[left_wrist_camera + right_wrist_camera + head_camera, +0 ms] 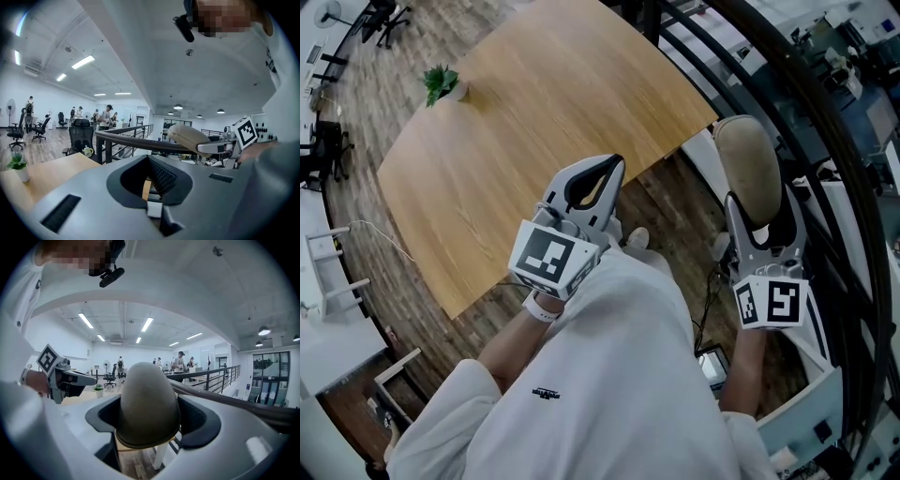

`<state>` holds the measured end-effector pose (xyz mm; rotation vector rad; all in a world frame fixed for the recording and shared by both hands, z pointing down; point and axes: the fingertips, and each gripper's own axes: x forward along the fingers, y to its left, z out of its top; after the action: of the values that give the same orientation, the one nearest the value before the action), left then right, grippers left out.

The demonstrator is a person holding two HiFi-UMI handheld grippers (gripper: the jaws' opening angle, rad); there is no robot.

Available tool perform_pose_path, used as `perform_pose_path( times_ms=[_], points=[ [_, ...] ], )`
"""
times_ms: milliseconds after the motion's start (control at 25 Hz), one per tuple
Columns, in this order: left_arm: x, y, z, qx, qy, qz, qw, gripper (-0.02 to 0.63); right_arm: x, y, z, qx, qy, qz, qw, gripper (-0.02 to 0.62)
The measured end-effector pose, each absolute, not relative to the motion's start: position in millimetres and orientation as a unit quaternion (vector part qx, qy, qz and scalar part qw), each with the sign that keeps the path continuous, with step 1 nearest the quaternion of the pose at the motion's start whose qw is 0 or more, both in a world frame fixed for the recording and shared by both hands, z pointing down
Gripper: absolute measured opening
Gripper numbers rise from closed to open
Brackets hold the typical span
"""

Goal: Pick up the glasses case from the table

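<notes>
Here the right gripper (pixel 759 214) fingers clamp a smooth, egg-rounded tan glasses case (pixel 748 157), right of the wooden worktop (pixel 534 112); the left gripper (pixel 616 164) fingers meet, empty.

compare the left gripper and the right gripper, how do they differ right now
The left gripper is shut and empty; the right gripper is clamped on the beige glasses case. In the head view the left gripper overlaps the wooden table at its edge; the right gripper sits beside the table, off it. Both are the same pale two-jaw design.
</notes>
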<state>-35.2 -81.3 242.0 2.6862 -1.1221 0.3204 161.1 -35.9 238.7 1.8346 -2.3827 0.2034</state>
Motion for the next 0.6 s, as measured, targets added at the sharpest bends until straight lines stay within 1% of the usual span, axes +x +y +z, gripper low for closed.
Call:
perform_pose_path(
  times_ms=[360,600],
  points=[
    [-38.4,-66.7,234.9,0.922,-0.363,0.105,0.087,0.003,153.9,-10.9,227.1,0.614,-0.784,0.063,0.07,0.373],
    [-39.7,-60.3,229.1,0.924,-0.36,0.102,0.075,0.003,147.9,0.4,220.0,0.618,-0.782,0.062,0.053,0.373]
  ],
)
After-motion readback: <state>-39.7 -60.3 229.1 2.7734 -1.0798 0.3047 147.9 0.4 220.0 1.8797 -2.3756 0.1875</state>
